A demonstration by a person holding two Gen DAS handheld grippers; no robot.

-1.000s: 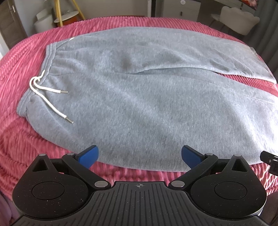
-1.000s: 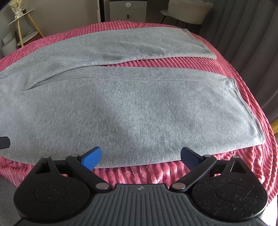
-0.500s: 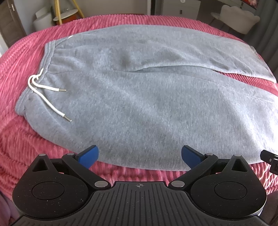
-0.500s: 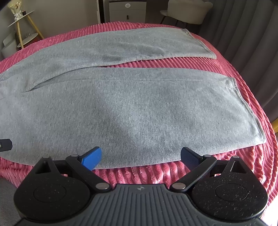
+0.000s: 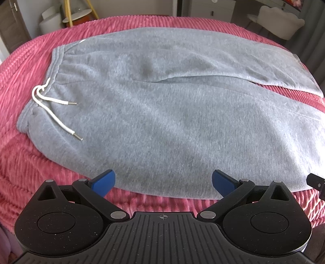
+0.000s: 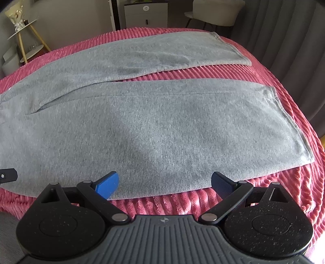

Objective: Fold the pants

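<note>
Grey sweatpants lie spread flat on a pink ribbed bedspread, waistband at the left with a white drawstring, both legs running right. The right wrist view shows the two legs side by side, cuffs at the right. My left gripper is open and empty, just above the near edge of the pants by the hip. My right gripper is open and empty over the near edge of the near leg. A bit of each gripper shows at the other view's side edge.
The bedspread shows between the legs and around the pants. Behind the bed stand a small yellow-legged side table, a white chair and a white drawer unit. Grey curtains hang at the right.
Both grippers have drifted slightly forward, toward the near edge of the pants. The pants have not moved. Both grippers stay open.
</note>
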